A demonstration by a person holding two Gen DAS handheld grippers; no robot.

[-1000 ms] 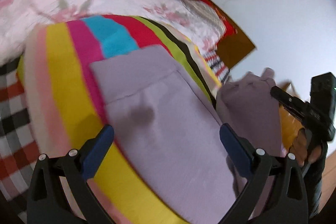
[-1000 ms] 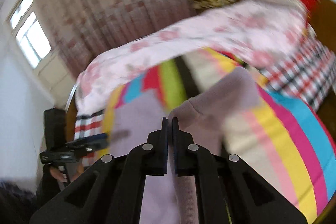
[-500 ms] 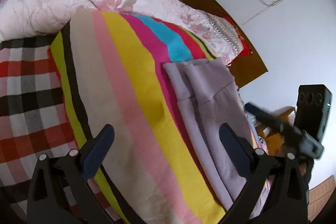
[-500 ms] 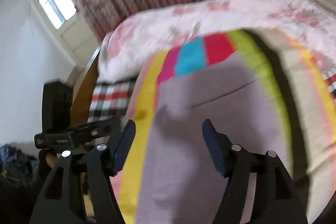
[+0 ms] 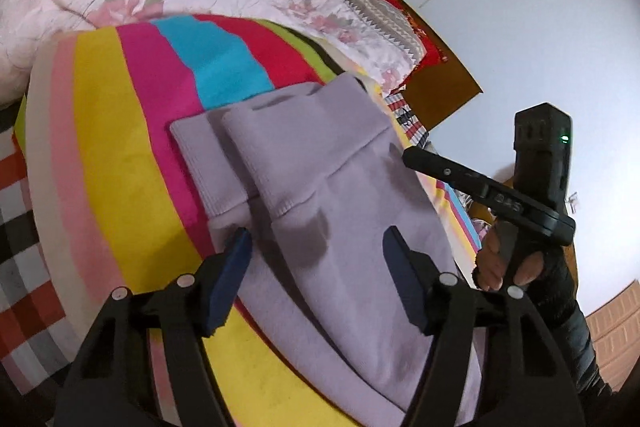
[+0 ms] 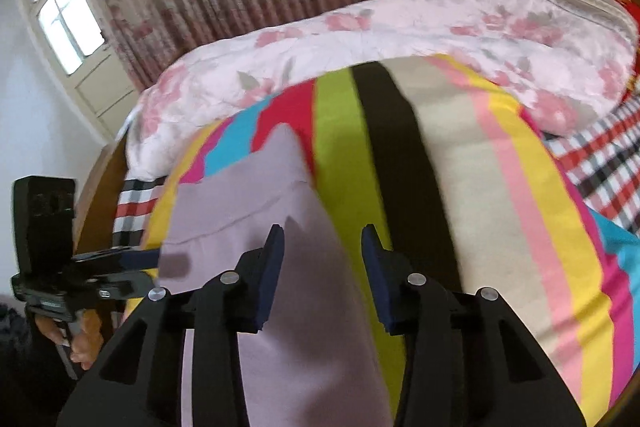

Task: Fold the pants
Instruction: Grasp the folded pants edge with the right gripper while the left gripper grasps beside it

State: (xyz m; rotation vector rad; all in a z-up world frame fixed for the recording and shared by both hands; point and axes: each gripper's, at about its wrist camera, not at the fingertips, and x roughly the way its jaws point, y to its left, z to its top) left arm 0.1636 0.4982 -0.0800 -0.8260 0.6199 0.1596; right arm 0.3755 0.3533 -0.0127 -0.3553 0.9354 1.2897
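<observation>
- the pants [image 5: 344, 211], pale lilac and already doubled leg over leg, lie on a striped blanket [image 5: 120, 155] on the bed, cuffs toward 11 o'clock in the left wrist view.
- the left gripper [image 5: 316, 259] hovers over the legs just behind the cuffs, fingers spread wide, holding nothing.
- the right gripper [image 6: 322, 259] sits over the pants' right edge, half open and empty.
- the fabric looks soft, light and limp, likely to sag and slide; pinching both layers at a ribbed cuff [image 5: 200, 155] or hem edge seems safest.
</observation>
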